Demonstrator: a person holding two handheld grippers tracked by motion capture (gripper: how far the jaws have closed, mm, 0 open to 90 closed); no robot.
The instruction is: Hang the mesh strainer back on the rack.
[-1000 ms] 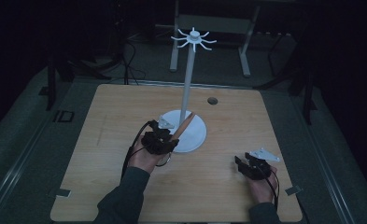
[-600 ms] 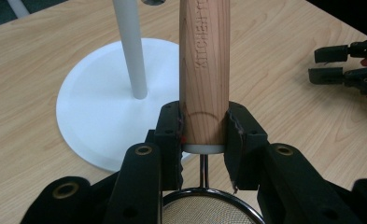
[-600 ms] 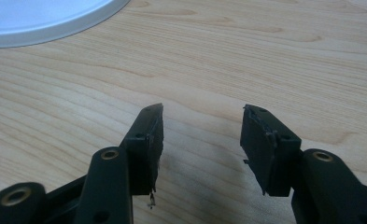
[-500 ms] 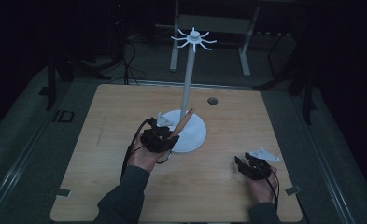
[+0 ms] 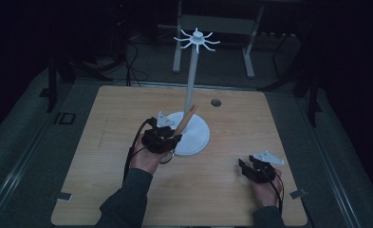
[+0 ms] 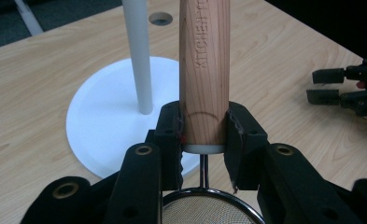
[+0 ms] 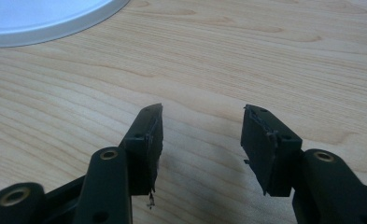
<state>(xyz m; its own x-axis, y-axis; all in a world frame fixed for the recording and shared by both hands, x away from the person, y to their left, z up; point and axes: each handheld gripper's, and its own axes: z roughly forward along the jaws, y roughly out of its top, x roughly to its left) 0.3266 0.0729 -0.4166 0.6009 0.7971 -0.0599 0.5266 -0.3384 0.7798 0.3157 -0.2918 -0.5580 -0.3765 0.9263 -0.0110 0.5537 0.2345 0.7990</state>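
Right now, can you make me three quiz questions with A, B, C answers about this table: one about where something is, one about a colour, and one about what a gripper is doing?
1. Where does the white stand sit?
A. on the wooden table
B. on the floor
C. in the person's lap

2. What colour is the strainer's handle?
A. blue
B. light brown wood
C. green

3. What is the left gripper doing?
A. lying open with nothing in it
B. pinching the stand's pole
C. clamped on the strainer's handle

Answers:
1 A, the round base rests flat on the table near its middle.
2 B, wood grain and stamped letters show along it in the left gripper view.
3 C, both jaws press the handle's sides, with the mesh bowl just below, while the right gripper hangs open over bare wood.
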